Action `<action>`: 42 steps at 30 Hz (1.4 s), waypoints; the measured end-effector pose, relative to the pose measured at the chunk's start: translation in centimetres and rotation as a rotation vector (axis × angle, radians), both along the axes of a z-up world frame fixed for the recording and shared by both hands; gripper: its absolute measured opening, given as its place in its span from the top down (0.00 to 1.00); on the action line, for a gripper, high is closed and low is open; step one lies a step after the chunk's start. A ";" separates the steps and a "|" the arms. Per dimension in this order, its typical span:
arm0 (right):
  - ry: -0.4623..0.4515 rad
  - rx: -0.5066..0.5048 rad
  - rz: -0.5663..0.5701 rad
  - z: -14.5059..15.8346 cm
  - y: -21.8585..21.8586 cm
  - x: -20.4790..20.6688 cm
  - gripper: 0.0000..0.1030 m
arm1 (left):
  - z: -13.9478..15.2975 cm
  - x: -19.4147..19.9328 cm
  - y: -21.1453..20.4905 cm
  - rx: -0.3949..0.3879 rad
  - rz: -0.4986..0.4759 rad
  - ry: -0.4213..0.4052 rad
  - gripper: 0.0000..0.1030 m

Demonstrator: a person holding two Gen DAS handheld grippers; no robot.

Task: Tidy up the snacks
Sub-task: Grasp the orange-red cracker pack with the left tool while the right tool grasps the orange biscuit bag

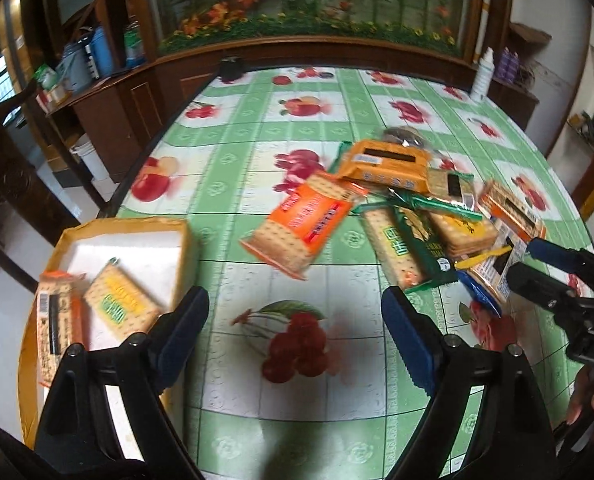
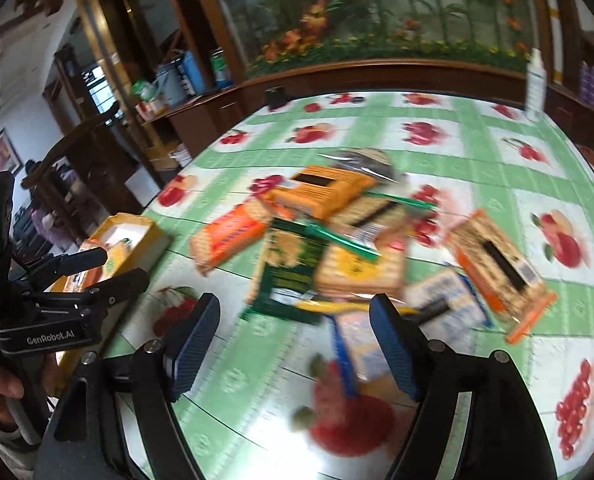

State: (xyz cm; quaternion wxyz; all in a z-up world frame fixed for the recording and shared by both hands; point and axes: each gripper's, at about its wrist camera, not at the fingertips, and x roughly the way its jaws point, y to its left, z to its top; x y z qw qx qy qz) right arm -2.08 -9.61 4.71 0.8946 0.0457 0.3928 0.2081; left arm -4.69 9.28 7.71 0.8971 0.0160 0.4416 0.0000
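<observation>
- Left wrist view: left gripper [image 1: 295, 320] jaws wide, empty; cracker packets [image 1: 397, 208] piled at 1 o'clock, well apart; box [image 1: 137, 228] at 9 o'clock holds two.
- Right gripper [image 2: 295, 328] jaws wide, nothing gripped; pile just beyond, 12 o'clock.

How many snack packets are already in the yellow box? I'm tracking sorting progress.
2: an orange packet along its left side, a yellow-green cracker packet beside it. The gripper may hide more.

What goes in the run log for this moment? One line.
left gripper: open, empty | right gripper: open, empty | box: two packs inside | pile: on table
</observation>
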 end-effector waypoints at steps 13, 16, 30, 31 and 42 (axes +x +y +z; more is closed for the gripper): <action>0.039 0.020 -0.064 -1.4 -4.2 1.0 0.24 | -3.2 7.2 -1.7 0.031 -0.192 0.170 0.14; 0.039 0.020 -0.061 -1.3 -4.3 1.4 0.24 | -3.8 8.9 -1.3 0.042 -0.229 0.197 0.14; -0.005 -0.127 0.061 0.2 1.7 8.4 0.22 | -6.7 13.5 -0.4 0.026 -0.289 0.271 0.14; -0.013 -0.168 0.108 0.2 2.8 9.1 0.22 | -6.9 13.7 -0.3 0.017 -0.285 0.280 0.14; 0.080 -0.303 0.375 -2.6 6.4 16.1 0.21 | -7.0 14.0 0.1 -0.003 -0.259 0.281 0.11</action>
